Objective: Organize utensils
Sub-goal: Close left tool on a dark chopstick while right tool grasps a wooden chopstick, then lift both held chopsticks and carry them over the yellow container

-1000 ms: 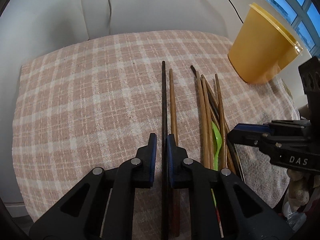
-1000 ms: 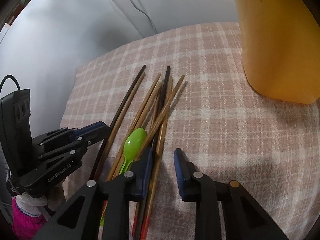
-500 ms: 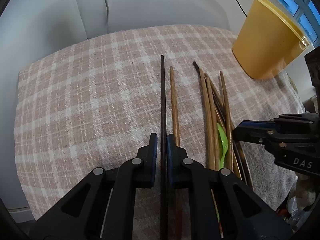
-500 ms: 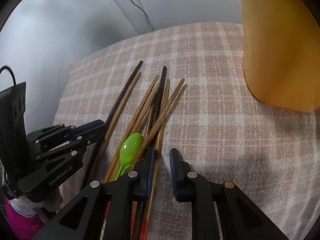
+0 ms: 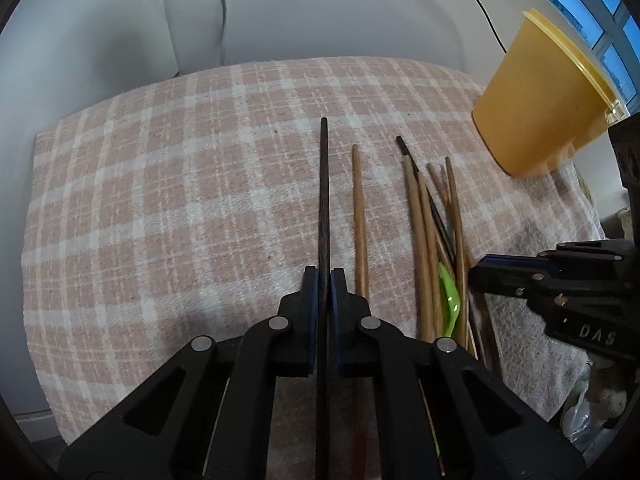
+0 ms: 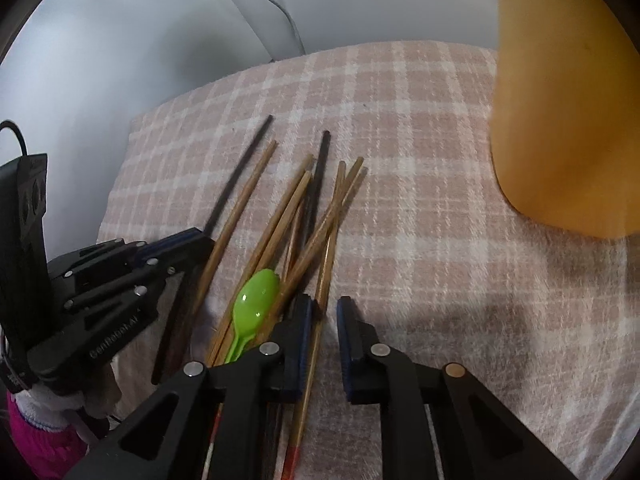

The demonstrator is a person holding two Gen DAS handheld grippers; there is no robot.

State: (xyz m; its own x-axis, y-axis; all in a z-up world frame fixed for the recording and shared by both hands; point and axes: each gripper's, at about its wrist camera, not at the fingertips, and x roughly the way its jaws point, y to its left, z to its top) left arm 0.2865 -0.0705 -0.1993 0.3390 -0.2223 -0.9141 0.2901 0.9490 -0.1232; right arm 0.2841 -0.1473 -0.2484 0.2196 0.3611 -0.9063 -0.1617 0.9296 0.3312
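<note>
The left gripper (image 5: pixel 323 280) is clamping the black chopstick (image 5: pixel 323 200) above the checked cloth (image 5: pixel 160 200) — likely pulling it from the pile (image 6: pixel 304 216) — while the right gripper (image 6: pixel 323 312) is straddling a wooden chopstick (image 6: pixel 326 256), fingers parted, lining up a grab.

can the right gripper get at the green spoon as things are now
Probably not cleanly. The green spoon lies just left of the open right gripper, but wooden chopsticks cross over and beside it, so the gripper would likely catch those too.
</note>
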